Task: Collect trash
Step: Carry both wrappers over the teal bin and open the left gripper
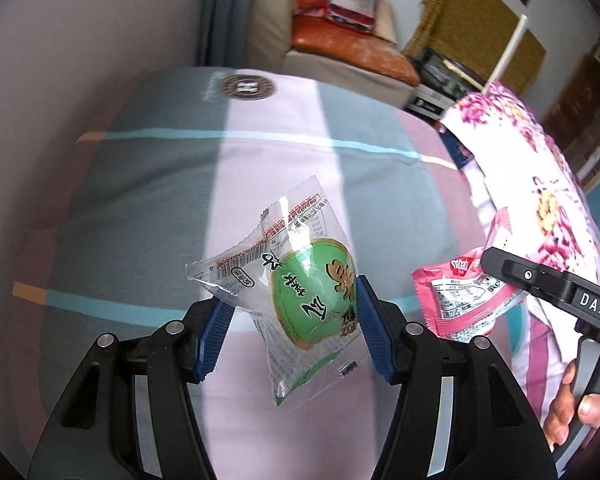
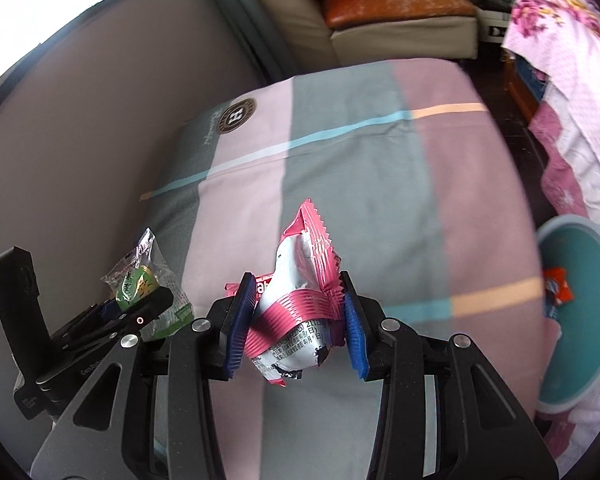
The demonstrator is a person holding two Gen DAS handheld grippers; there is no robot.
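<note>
My left gripper (image 1: 292,320) is shut on a clear wrapper with a green round snack (image 1: 312,292), held above the striped bed sheet (image 1: 140,208); its blue pads press on both sides. My right gripper (image 2: 296,320) is shut on a crumpled pink and white wrapper (image 2: 300,292), also lifted off the bed. In the left wrist view the pink wrapper (image 1: 460,300) shows at the right in the other gripper's black fingers (image 1: 548,284). The right wrist view has the green snack wrapper (image 2: 144,284) at the left.
A round teal bin (image 2: 576,340) with red wrappers inside sits low at the right, beside a pink floral quilt (image 2: 572,92). A beige sofa with an orange cushion (image 2: 396,8) stands beyond the bed. A hand (image 1: 572,408) grips the right tool's handle.
</note>
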